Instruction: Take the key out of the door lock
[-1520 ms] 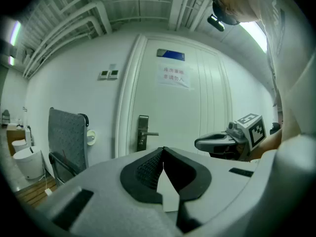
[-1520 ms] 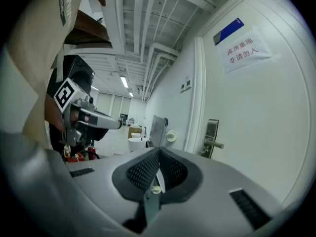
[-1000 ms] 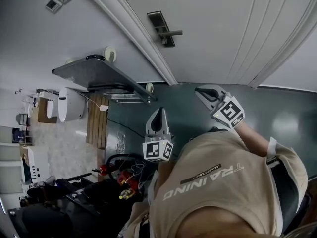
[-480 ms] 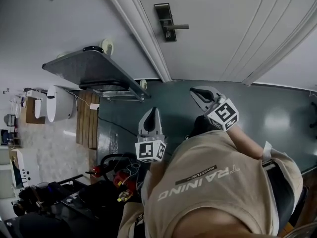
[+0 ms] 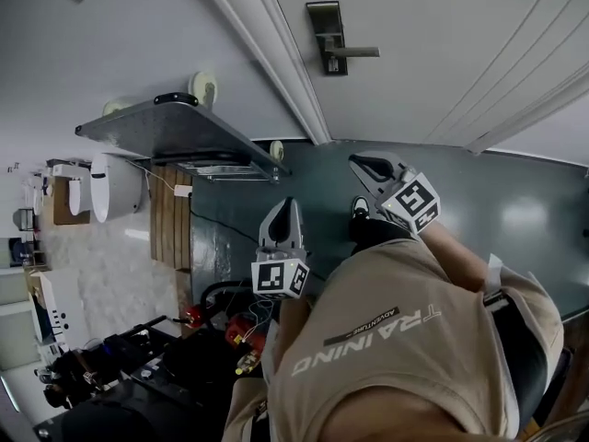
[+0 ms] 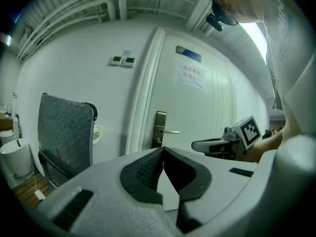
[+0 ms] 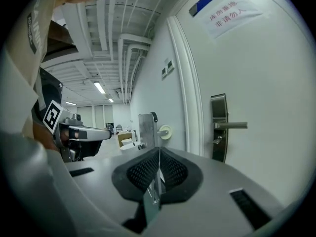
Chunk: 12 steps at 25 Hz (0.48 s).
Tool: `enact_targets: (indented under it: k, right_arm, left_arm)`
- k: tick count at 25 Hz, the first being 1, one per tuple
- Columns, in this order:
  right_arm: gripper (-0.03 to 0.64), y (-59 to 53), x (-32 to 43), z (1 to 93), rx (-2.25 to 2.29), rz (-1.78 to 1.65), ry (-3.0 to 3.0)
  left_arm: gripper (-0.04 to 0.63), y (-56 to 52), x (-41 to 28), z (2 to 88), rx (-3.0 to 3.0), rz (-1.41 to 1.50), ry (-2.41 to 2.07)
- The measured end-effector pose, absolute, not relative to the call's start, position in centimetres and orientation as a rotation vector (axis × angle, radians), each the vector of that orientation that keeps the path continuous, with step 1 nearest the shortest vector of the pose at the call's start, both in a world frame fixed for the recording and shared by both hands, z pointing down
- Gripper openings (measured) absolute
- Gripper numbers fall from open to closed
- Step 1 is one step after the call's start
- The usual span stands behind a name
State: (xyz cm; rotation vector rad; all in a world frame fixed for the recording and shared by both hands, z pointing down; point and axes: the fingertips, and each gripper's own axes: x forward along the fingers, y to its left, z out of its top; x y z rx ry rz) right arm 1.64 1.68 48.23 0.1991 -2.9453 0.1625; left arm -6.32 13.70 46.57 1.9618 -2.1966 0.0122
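A dark metal lock plate [image 5: 324, 37] with a lever handle [image 5: 355, 53] sits on the white door, well ahead of both grippers. In the right gripper view, a small key [image 7: 216, 141] hangs from the plate [image 7: 218, 127] just under the lever. My left gripper [image 5: 283, 206] points toward the door frame, its jaws shut on nothing. To its right, my right gripper [image 5: 361, 165] is also shut and empty, still apart from the lock. The left gripper view shows the plate [image 6: 160, 129] beyond the closed pads [image 6: 148, 169], with the right gripper [image 6: 196, 145] level beside it.
A folded metal platform trolley [image 5: 175, 136] leans on the wall left of the door frame. A white bin [image 5: 115, 187] stands further left. Cables and red parts [image 5: 230, 328] lie on the floor by the person's legs. A paper notice [image 6: 190, 75] hangs on the door.
The lock plate has shifted right and down in the head view as the person's head turned. Both grippers keep nearly the same pose, with the right one edging slightly higher.
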Motion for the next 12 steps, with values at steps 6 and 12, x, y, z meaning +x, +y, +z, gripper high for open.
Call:
enact_targets:
  k: [6, 12]
  right_arm:
    - [0.015, -1.9, -3.0, 48.0, 0.186, 0.179, -3.0]
    - [0.015, -8.5, -4.6, 49.4, 0.28, 0.25, -2.99]
  left_arm:
    - [0.009, 8.8, -9.5, 45.6, 1.989, 0.142, -2.119]
    - [0.009, 1.4, -11.0, 46.3, 2.054, 0.15, -2.01]
